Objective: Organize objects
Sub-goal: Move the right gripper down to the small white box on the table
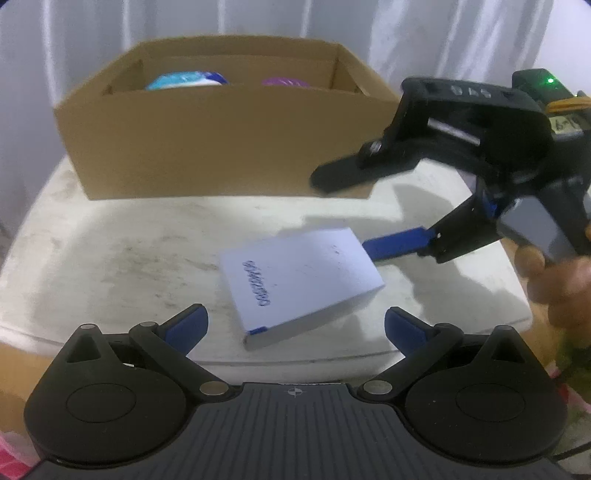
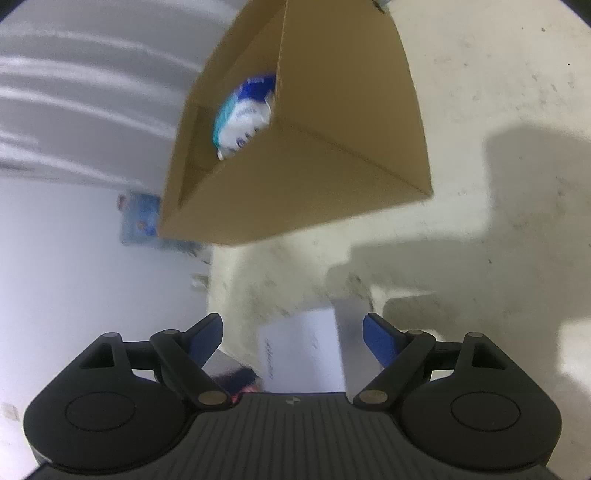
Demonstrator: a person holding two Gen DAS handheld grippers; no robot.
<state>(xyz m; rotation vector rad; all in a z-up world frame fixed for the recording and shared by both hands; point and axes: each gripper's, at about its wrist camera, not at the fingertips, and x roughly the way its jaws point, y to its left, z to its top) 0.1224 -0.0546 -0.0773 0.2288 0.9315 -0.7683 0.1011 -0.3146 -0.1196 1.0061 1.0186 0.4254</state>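
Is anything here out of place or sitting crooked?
Yes: the white box lies alone on the table, turned askew to its edge, while a blue-white packet and a purple item already sit inside the cardboard box. Nothing looks spilled or damaged.

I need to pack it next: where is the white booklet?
The white booklet lies flat on the white table, in front of the cardboard box, between the left claw and right claw.

A pleated white curtain hangs across the back. In front stands the scuffed, off-white rounded surface, lit from above with soft shadows. A blurred blue package lies beyond its edge.
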